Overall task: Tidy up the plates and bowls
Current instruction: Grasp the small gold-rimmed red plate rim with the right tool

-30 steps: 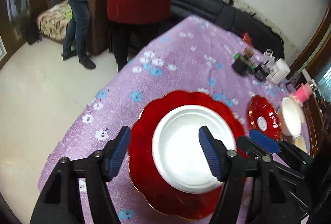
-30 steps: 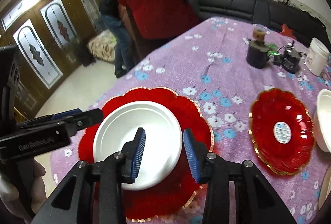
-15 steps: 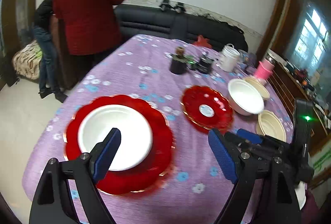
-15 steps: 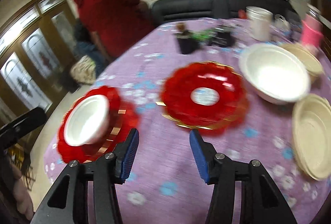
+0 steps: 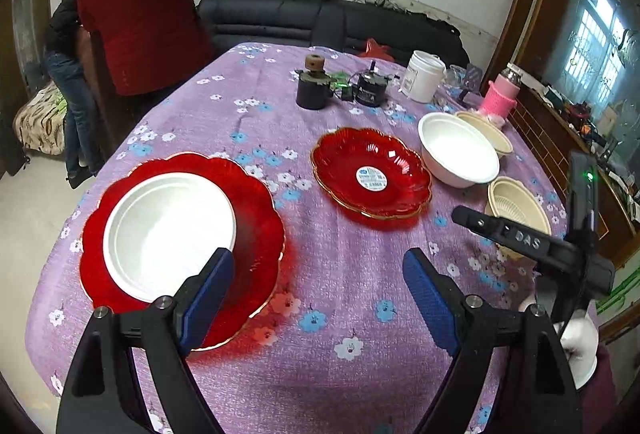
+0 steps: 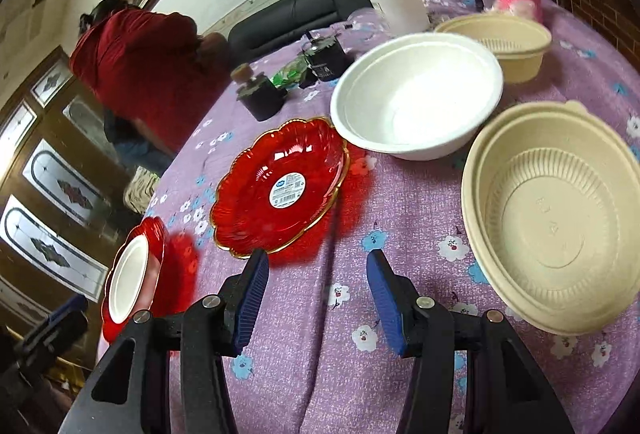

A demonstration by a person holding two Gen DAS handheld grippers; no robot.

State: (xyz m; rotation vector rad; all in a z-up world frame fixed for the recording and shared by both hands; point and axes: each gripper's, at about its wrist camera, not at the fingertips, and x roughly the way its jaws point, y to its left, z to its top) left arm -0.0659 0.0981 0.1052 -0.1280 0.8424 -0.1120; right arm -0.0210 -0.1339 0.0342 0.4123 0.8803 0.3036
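Purple tablecloth (image 5: 344,274): red plate (image 5: 372,175) apparently face-up.

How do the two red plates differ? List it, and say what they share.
The large red plate carries a white plate; the small red plate holds nothing. The small one bears a round sticker at its centre; on the large one none shows. Both are glossy red, scalloped, gold-rimmed, and lie flat on the purple tablecloth.

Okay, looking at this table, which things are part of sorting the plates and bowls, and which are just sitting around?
Part of the job:
- large red plate with a white plate on it
- small red plate with a sticker
- white bowl
- two beige bowls, near and far

Just lying about:
- white jar
- pink-sleeved bottle
- dark pot
- small black gadget
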